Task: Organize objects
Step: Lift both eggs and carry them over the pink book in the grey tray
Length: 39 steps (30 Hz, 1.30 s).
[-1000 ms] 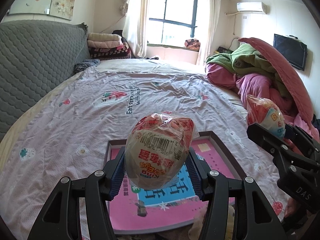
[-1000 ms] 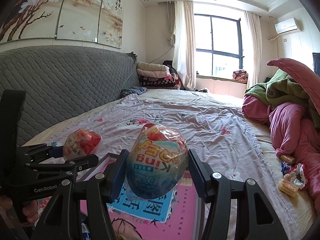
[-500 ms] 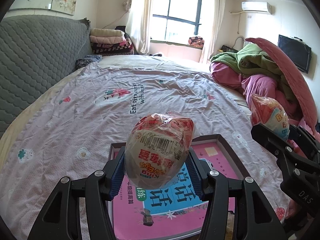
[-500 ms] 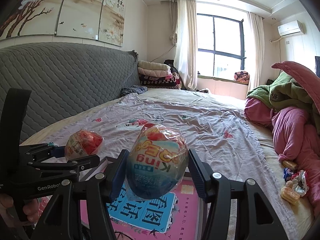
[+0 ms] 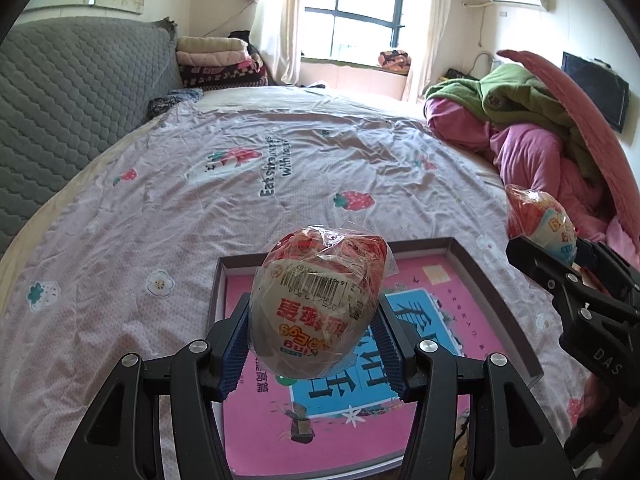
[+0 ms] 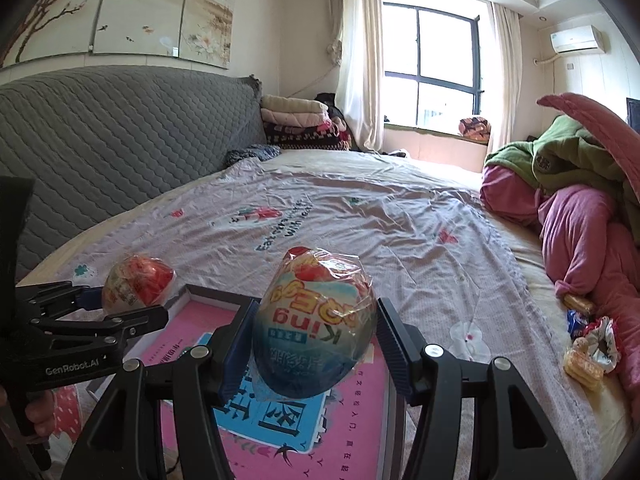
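1. Left gripper [image 5: 314, 344]: fingers clamp a red-white wrapped toy egg [image 5: 318, 304] above the pink-lined box [image 5: 494, 280] on the bed [image 5: 200, 208].
2. Right gripper [image 6: 316, 348]: fingers clamp a blue wrapped toy egg [image 6: 316, 328] over the same box.

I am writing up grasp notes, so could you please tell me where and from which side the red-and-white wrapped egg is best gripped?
Grip the red-and-white wrapped egg across its widest belly, jaws on its two flanks, approaching from its blunt end. The left gripper holds it so now: the narrow end points away, and the loose wrap gathers there.
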{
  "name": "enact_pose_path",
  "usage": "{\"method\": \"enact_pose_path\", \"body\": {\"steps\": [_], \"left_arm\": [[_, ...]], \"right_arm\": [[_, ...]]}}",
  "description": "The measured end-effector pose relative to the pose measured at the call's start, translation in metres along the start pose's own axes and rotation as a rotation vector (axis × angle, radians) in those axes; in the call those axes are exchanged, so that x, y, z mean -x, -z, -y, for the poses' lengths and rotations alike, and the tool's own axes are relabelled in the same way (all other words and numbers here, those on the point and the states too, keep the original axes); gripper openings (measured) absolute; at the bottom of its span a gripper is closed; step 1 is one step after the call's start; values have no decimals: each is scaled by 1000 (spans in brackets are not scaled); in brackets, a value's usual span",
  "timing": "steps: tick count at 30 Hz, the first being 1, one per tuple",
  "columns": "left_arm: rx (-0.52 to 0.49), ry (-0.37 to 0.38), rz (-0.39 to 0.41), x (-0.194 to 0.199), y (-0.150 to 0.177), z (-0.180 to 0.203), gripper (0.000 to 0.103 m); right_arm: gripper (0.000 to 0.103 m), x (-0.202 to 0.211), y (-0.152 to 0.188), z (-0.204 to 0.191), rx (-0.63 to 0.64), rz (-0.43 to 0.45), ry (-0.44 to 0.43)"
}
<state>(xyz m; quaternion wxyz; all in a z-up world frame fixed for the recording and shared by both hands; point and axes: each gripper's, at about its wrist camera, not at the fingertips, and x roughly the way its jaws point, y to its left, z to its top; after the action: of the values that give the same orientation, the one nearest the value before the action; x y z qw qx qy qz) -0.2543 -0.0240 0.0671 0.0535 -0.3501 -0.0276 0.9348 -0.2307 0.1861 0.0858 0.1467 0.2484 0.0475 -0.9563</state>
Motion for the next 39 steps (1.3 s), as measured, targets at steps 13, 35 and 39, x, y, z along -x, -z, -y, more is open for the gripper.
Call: {"method": "enact_pose_path", "body": {"steps": [13, 35, 39], "left_arm": [[-25, -7, -83, -23, 15, 5, 59], [-5, -26, -257, -65, 38, -2, 59], [16, -14, -273, -69, 38, -6, 59]], "right_arm": [[59, -27, 20, -3, 43, -146, 9], [59, -73, 59, 11, 15, -391, 52], [59, -74, 60, 10, 16, -399, 52]]}}
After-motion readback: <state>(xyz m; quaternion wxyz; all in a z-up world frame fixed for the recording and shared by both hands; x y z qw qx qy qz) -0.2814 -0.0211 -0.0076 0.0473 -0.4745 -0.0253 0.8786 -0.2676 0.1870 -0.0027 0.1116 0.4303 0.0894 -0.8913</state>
